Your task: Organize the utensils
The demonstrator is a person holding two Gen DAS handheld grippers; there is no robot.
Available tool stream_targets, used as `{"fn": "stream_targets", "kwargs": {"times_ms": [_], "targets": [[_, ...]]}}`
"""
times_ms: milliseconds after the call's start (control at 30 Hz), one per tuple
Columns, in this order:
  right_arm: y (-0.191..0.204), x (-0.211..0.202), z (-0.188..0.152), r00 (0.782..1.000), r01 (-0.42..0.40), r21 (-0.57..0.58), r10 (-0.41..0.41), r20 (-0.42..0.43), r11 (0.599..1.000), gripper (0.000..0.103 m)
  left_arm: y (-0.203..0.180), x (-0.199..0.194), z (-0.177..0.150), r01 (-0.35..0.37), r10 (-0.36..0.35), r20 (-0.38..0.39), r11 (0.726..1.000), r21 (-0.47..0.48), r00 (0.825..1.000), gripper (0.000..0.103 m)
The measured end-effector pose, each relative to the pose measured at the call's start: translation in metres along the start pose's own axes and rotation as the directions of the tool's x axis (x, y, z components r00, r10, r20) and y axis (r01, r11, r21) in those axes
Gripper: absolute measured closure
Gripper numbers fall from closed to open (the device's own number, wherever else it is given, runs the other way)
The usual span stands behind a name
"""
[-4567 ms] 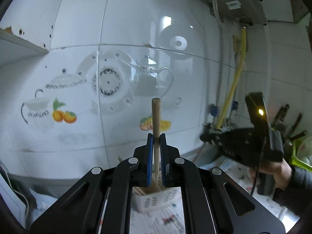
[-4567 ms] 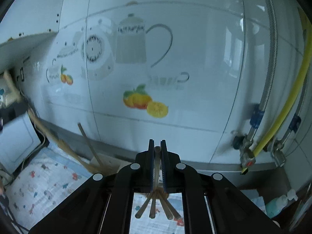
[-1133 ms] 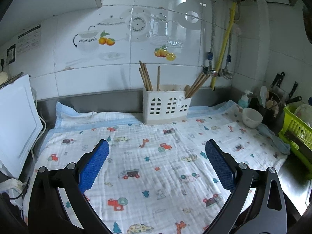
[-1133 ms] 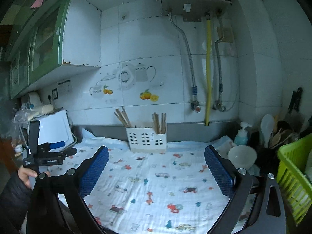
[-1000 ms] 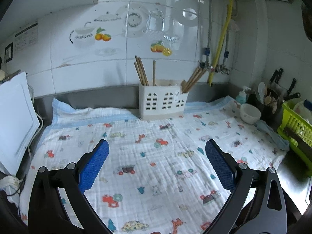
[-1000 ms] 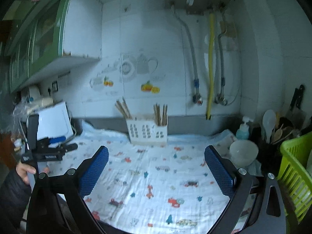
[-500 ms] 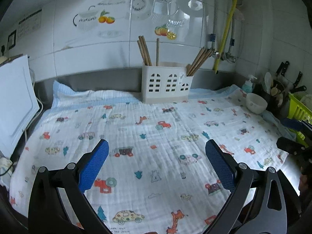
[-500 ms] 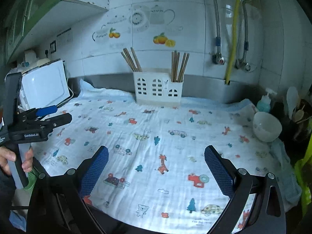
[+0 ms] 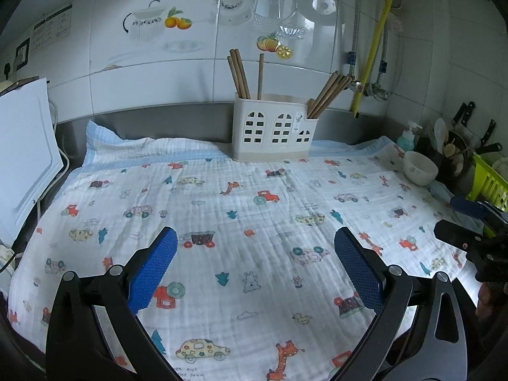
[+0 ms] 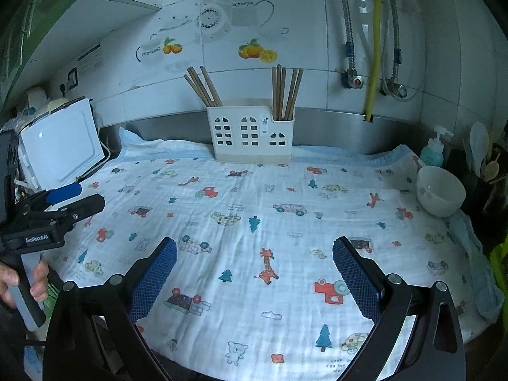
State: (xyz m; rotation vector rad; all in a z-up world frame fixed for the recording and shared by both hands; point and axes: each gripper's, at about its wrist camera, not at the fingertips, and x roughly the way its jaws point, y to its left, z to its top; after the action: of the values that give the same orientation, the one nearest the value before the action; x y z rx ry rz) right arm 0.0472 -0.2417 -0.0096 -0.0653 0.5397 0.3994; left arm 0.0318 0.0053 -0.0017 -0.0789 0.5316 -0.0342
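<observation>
1. While hovering above the printed cloth [image 9: 254, 222], left gripper [image 9: 255, 265] spread wide, grasping nothing.
2. Right gripper [image 10: 254, 268] likewise gaping and empty.
3. Well ahead of both, against the tiled wall: white utensil holder [image 9: 274, 135] standing upright.
4. Chopsticks [image 9: 243, 74] leaning in its left and right end compartments.
5. Right of the right gripper: white bowl [image 10: 440, 190] sitting on the cloth.
</observation>
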Motion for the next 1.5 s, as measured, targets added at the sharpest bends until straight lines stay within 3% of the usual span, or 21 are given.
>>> {"fn": "stream_targets", "kwargs": {"times_ms": [1500], "targets": [[0.002,0.014,0.004,1.0,-0.01,0.002,0.01,-0.011,1.0,0.008,-0.005,0.007,0.0,0.005,-0.005,0.001,1.0,-0.005,1.0,0.006]]}}
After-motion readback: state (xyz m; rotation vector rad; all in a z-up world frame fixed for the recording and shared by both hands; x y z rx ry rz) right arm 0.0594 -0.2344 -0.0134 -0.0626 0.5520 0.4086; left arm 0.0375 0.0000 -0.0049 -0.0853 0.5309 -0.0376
